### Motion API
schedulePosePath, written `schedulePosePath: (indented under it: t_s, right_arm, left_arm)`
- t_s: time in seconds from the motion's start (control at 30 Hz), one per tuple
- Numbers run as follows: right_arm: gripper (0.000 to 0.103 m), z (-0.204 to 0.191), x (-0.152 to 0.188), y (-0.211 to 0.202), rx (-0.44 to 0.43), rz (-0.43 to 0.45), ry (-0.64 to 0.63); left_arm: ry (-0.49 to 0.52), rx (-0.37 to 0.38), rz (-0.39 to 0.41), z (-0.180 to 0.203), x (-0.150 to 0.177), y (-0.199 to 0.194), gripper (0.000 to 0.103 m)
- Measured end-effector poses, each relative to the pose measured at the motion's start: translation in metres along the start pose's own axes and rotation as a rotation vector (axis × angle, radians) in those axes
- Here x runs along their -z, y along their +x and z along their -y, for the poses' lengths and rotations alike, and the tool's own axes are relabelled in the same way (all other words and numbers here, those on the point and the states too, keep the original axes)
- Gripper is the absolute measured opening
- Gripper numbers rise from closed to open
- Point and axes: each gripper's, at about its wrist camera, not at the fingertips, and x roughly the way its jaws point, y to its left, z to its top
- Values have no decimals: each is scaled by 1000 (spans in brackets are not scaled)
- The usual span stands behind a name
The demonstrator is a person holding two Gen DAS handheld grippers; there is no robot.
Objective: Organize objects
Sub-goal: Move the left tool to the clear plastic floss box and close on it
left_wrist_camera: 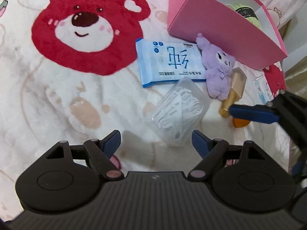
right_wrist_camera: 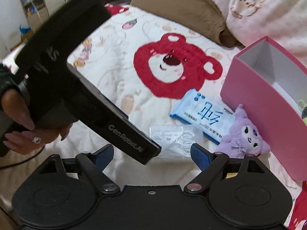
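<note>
A clear plastic box of floss picks lies on the bear blanket just ahead of my open left gripper; it also shows in the right wrist view. Beyond it lie a blue wipes pack, a purple plush toy and a gold bottle. An open pink box stands behind them with a green item inside. My right gripper is open and empty; one of its blue fingers reaches in beside the gold bottle. The left gripper's black body crosses the right wrist view.
An orange object lies under the right gripper's finger. Another small wipes pack sits at the right edge. A brown pillow and a pink blanket lie behind the pink box. The blanket's red bear face is bare.
</note>
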Motion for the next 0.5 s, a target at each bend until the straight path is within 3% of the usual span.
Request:
schedulePosePath:
  t_s: [0.27, 0.5]
  right_arm:
    - [90, 9, 7, 30, 77, -25, 1]
    - [91, 10, 11, 47, 94, -30, 22]
  left_arm:
    - [-58, 19, 55, -4, 7, 13, 76]
    - [-113, 40, 91, -16, 9, 15, 64]
